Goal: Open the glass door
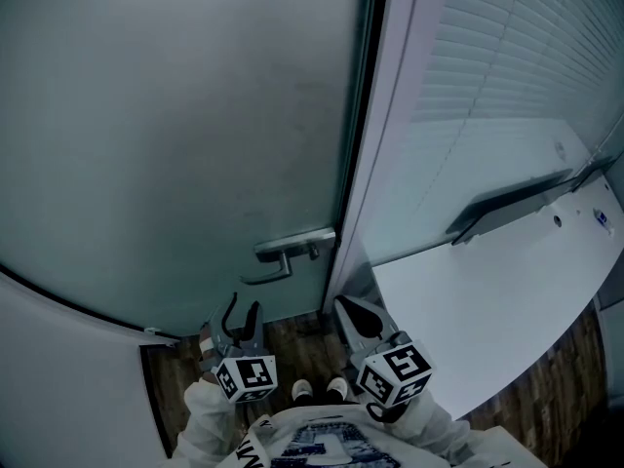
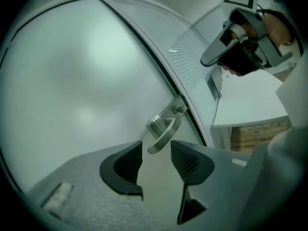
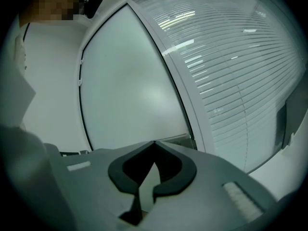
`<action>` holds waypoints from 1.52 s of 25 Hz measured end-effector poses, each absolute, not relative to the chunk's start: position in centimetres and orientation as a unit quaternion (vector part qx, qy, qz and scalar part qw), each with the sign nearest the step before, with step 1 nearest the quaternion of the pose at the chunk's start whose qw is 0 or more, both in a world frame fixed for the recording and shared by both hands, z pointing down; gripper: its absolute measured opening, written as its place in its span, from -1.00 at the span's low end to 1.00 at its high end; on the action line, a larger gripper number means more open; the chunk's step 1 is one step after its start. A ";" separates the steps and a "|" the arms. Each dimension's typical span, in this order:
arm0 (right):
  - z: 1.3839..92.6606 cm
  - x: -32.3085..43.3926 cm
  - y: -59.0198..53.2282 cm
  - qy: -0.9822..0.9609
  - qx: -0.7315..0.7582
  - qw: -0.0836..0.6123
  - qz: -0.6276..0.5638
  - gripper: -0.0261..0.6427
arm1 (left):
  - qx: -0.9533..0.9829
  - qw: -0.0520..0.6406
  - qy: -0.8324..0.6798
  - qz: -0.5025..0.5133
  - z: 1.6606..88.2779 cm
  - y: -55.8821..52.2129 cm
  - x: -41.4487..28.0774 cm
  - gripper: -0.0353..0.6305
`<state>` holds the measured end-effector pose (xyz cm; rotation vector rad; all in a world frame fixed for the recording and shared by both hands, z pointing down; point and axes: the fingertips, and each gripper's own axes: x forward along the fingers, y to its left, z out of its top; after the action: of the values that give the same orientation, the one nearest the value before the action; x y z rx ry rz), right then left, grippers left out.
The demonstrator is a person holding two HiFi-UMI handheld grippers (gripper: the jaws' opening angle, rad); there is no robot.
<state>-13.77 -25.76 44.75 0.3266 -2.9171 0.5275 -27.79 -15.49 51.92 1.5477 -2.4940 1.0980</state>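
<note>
Left gripper [image 2: 156, 149]: jaws wide apart, nothing held.
Right gripper [image 3: 154, 144]: tips together, empty, idle.
Door handle [image 2: 164, 127]: at 12 o'clock just beyond the left jaws, untouched.
Glass door [image 1: 175, 144]: appears closed.
Recommended: straddle the lever's free end, clamp squarely, then press down.

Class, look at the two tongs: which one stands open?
The left tongs, whose jaws stand apart and empty, short of the door handle. On the right tongs the jaws meet at the tips.
</note>
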 end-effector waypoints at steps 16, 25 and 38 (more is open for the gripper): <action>45.2 -10.1 -29.1 -0.965 0.171 0.082 0.180 -0.91 | 0.443 -0.105 -0.718 0.527 55.5 -18.7 -30.7 -0.31; 45.0 -9.0 -29.3 -0.964 0.178 0.087 0.178 -0.91 | 0.432 -0.107 -0.717 0.536 55.6 -19.2 -30.9 -0.33; 45.9 -9.4 -30.1 -0.966 0.165 0.104 0.172 -0.91 | 0.363 -0.102 -0.804 0.461 56.2 -19.2 -31.5 -0.48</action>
<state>-9.42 -30.15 45.89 0.4858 -2.8468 0.5080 -31.53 -19.17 56.20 1.2190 -2.7021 1.5502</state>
